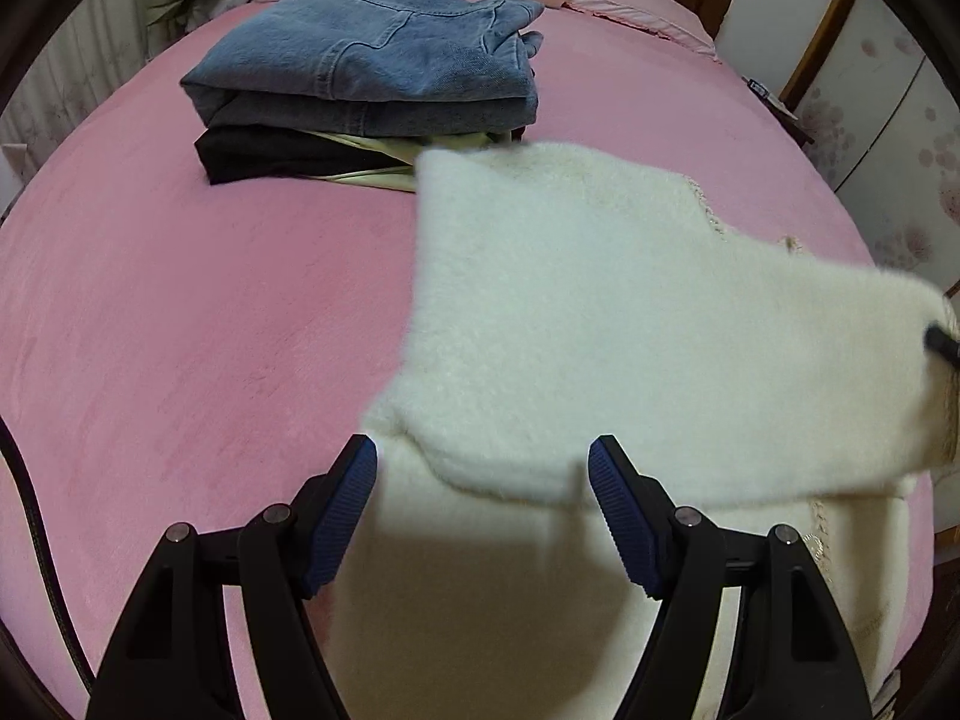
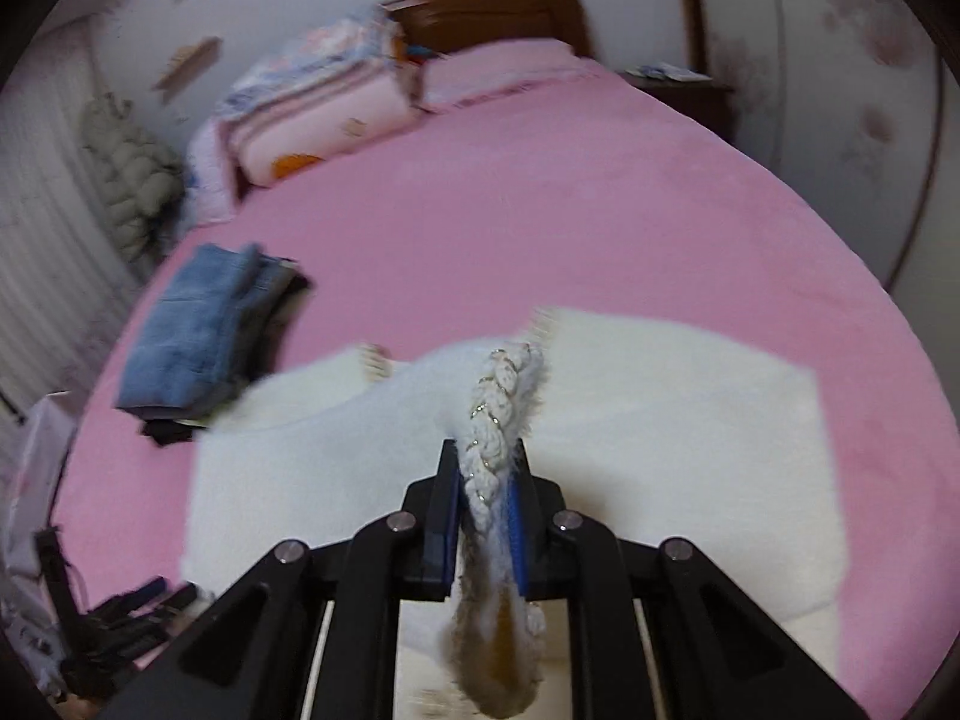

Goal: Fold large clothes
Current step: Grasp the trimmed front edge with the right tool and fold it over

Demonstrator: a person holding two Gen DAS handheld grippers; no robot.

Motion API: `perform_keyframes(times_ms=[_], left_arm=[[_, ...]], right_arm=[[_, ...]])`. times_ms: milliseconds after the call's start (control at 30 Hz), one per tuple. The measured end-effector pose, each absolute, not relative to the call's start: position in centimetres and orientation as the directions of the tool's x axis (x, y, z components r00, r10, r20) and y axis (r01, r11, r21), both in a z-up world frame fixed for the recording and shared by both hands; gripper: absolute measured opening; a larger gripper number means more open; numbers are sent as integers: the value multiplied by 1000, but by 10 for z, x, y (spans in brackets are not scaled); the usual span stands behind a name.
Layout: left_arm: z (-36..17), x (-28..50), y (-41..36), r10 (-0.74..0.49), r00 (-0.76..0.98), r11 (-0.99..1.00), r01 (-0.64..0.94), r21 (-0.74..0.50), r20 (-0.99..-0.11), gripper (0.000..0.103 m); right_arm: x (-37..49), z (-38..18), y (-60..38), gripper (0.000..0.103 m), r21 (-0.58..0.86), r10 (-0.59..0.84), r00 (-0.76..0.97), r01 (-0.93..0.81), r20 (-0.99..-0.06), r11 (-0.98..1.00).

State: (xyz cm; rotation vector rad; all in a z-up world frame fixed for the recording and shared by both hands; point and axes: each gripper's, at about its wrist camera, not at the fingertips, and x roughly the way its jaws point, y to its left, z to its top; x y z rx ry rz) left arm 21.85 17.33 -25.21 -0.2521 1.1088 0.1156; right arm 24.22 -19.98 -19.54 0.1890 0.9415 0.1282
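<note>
The right tongs (image 2: pixel 485 483) are clenched on the braided trim (image 2: pixel 501 408) of a white fleece (image 2: pixel 660 420), the pads pressing it from both sides with a fold of pile bunched between and behind them. The grip at the trimmed edge suits carrying one side of the garment over the rest; a flap is lifted ahead of these tongs while the bulk lies flat on the pink bed (image 2: pixel 540 210) beneath and to either side.

The left tongs (image 1: pixel 483 501) stand released, jaws wide apart, pointing steeply down with a rounded lower edge of the fleece (image 1: pixel 600 312) lying between the pads (image 1: pixel 345 510) but not pressed by either. In my judgement they are placed to take or pin that edge while the other side is folded.

A stack (image 1: pixel 366 60) of folded jeans over darker items sits well ahead and left of the left tongs, clear of the working area, apparently as finished work.

Limits of observation:
- The right view is motion-blurred; the flap's outline is uncertain.
- In the left view a dark object touches the fleece at the far right edge, probably the right tongs, but it is cut off.
- The near hem lies under both tongs' bodies and cannot be seen.
- Garment type, sleeves and collar cannot be made out.
- Dark clutter lies low and left of the right tongs, unidentifiable.
</note>
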Motion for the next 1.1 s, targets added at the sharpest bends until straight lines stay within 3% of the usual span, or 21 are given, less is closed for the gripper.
perform_keyframes(times_ms=[200, 367, 400, 433, 500, 600, 733, 867, 1100], left_arm=[[-276, 240, 170, 50, 385, 962, -267, -59, -921, 72], [-284, 252, 180, 52, 381, 955, -290, -66, -923, 70], [-286, 255, 181, 44, 379, 956, -285, -71, -924, 62], [-287, 259, 183, 46, 374, 959, -275, -64, -926, 40], [-289, 267, 184, 65, 363, 966, -256, -32, -929, 17], [-288, 269, 188, 59, 366, 964, -261, -42, -929, 9], [-285, 259, 195, 90, 399, 957, -287, -31, -912, 8], [-295, 255, 203, 47, 393, 941, -325, -91, -918, 11], [-271, 253, 205, 60, 416, 944, -320, -85, -907, 30]], right_arm=[[250, -270, -220, 21, 139, 89, 436, 83, -896, 987], [252, -279, -222, 32, 162, 102, 385, 127, -917, 978], [251, -280, -224, 35, 170, 109, 384, 130, -917, 977], [252, -280, -226, 37, 166, 106, 384, 128, -917, 978], [247, -285, -232, 38, 160, 102, 379, 124, -920, 979], [246, -290, -230, 37, 159, 125, 391, 58, -912, 986], [251, -277, -211, 17, 124, 120, 464, -22, -877, 992], [265, -291, -214, 17, 43, 12, 449, 59, -893, 997], [257, -276, -225, 23, 105, 60, 397, 91, -916, 990]])
